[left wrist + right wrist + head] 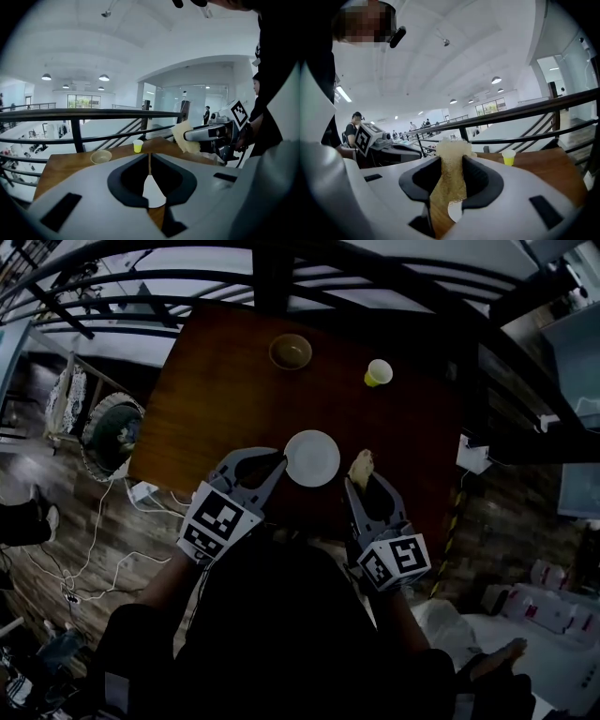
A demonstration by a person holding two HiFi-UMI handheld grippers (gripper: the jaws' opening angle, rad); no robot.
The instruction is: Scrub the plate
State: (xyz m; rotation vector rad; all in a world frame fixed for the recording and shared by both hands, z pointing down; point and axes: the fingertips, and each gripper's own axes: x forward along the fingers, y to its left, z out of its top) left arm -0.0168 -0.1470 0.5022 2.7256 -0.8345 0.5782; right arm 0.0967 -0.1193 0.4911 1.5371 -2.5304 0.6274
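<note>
1. Head view: the plate (312,457) lies flat near the near edge of the surface (225,381). It is round, so it has no long axis. Bare surface lies beyond it, up to the bowl (291,352) and cup (378,373) by the far edge. The tips of the left hand-held gripper (278,463) meet the plate's left rim. The right hand-held gripper (364,486) sits just right of the plate.
2. Left gripper view: the jaws are clenched to a thin slit with nothing between the tips. The plate shows through the gap below them.
3. Right gripper view: the jaws grasp a sponge (450,173). Its long axis runs along the jaws, and its end juts past the tips.
</note>
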